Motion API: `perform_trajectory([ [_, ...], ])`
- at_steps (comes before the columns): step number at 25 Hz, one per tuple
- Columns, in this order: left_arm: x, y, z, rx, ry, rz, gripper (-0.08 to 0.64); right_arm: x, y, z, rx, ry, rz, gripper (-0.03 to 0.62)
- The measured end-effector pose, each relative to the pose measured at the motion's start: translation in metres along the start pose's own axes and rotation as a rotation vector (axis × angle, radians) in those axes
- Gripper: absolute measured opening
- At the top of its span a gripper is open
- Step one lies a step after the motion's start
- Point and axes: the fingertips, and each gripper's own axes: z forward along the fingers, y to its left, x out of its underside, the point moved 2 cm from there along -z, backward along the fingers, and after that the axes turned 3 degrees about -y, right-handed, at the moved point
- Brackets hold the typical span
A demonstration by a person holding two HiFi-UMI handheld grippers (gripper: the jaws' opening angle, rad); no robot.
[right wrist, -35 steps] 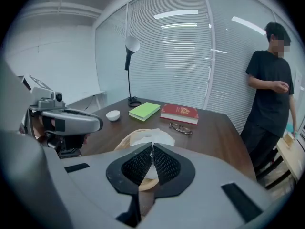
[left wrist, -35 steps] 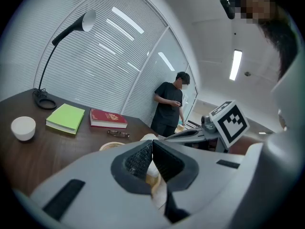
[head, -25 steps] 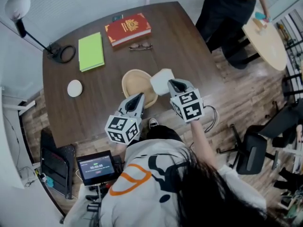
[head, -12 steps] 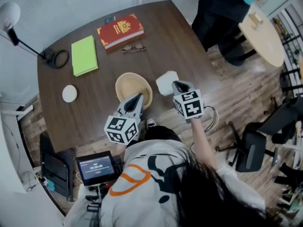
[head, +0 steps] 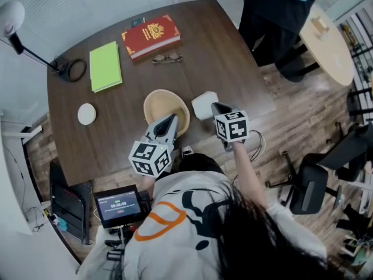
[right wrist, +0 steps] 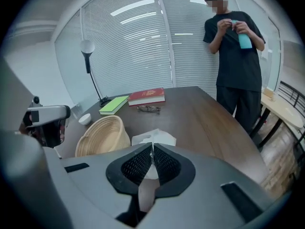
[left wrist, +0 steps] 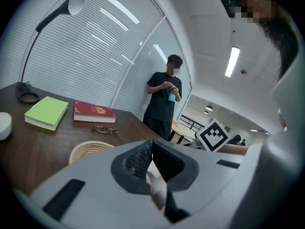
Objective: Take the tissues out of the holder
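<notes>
A round wicker basket [head: 167,108] stands near the front edge of the dark wooden table [head: 221,51]. Just right of it is a crumpled white tissue [head: 204,105], with my right gripper [head: 217,105] shut on its near edge. In the right gripper view the tissue [right wrist: 153,138] lies low over the table beyond the closed pads of that gripper [right wrist: 152,149], beside the basket [right wrist: 102,135]. My left gripper [head: 171,119] is at the basket's near rim. Its jaws [left wrist: 151,144] meet at the tip, shut, and I see nothing held between them.
A red book [head: 150,35], a green book [head: 105,66] and glasses [head: 167,58] lie at the far side. A small white dish [head: 87,114] and a lamp base [head: 74,69] are at the left. A person [head: 285,10] stands past the table's far right corner.
My right gripper has sunk with the tissue and carried it off the basket's rim to the right. The left gripper has hardly moved.
</notes>
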Motion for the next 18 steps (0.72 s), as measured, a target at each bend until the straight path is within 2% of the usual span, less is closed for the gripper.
perform_trajectory([
  [3,0.0,0.006,-0.002,-0.015,0.002,-0.002,0.0,0.008,0.001,0.01,-0.02,0.016,0.034,0.018],
  [11,0.004,0.009,-0.002,-0.024,0.013,0.004,0.0,0.013,0.0,0.022,0.007,0.033,-0.032,0.02],
  [18,0.004,0.01,-0.003,-0.024,0.015,0.01,0.0,0.018,0.005,0.022,-0.008,0.052,-0.062,0.062],
])
